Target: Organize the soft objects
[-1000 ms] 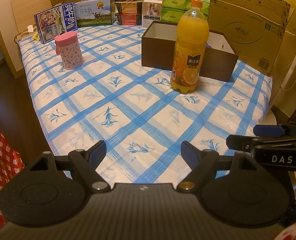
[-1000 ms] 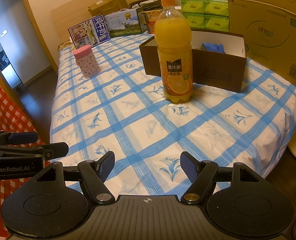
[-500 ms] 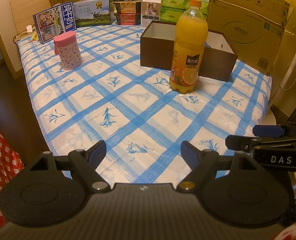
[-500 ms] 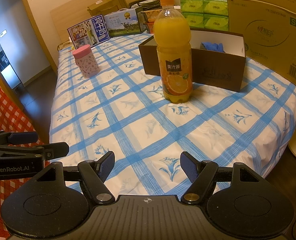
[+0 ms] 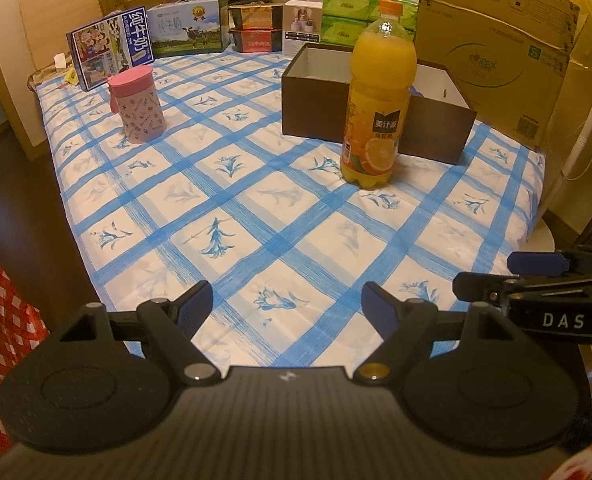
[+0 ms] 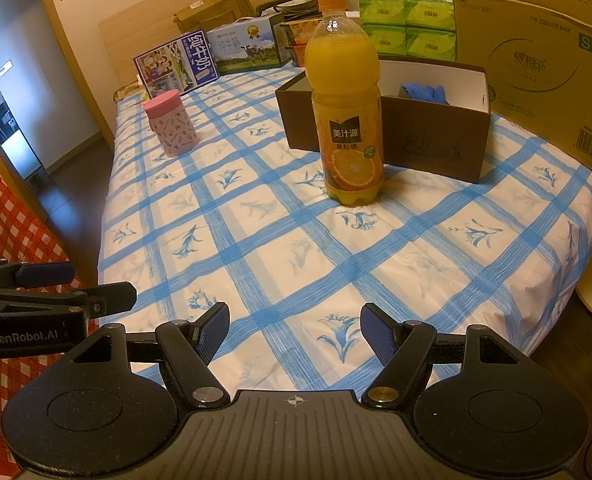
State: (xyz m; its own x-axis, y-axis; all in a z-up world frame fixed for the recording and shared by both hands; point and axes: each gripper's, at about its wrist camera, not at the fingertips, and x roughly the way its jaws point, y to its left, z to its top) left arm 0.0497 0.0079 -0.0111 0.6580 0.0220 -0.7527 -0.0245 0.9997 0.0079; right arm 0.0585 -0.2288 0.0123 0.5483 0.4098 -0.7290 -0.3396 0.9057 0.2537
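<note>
Left view, my left gripper (image 5: 288, 304): jaws apart, nothing between them, hanging over the near edge of the cloth (image 5: 256, 208), well short of the box (image 5: 315, 108).
Left view, bottle (image 5: 377, 96): upright, just in front of the box, hiding part of its inside.
Left view, cup (image 5: 138, 106): upright, well to the left of the box.
Left view, soft thing: barely a blue sliver past the bottle; I cannot tell what it is from here.
Right view, my right gripper (image 6: 294, 332): jaws apart and empty, also well short of the box.
Right view, gloves (image 6: 425, 93): a crumpled blue heap, probably gloves, lying inside the box toward its right end.
Right view, look: limp, bunched, thin; I judge it would fold and slip between my pads.
Risk: reaching straight for the box, I could knock the bottle over, since it stands in my line.
Risk, second: a shallow pinch might catch only one loose layer, or my jaw could nudge the light box wall.
</note>
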